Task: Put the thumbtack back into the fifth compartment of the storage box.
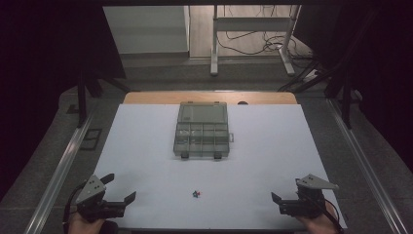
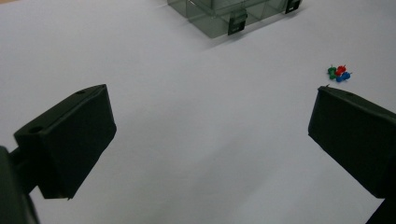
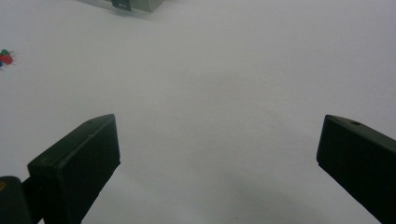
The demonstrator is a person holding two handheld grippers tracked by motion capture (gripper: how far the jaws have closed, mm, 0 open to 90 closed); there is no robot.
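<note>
A clear grey compartment box (image 1: 202, 131) lies open in the middle of the white table sheet (image 1: 146, 146), its lid folded back towards the far side. A small cluster of red, green and blue push pins (image 1: 196, 194) lies on the sheet in front of it. My left gripper (image 1: 120, 186) rests at the near left corner, open and holding nothing. In the left gripper view (image 2: 211, 109) the pins (image 2: 339, 73) lie just beyond the right jaw, and the box (image 2: 224, 11) is at the top. My right gripper (image 1: 286, 189) (image 3: 217, 140) sits at the near right, open and holding nothing, with the pins (image 3: 5, 57) far to its left.
Metal rails (image 1: 58, 170) run along both sides of the table. A strip of wooden tabletop (image 1: 146, 97) shows beyond the sheet. Farther back stand a white frame (image 1: 251, 29) and loose cables (image 1: 263, 46) on the floor. The box's near corner (image 3: 135, 3) shows at the top of the right gripper view.
</note>
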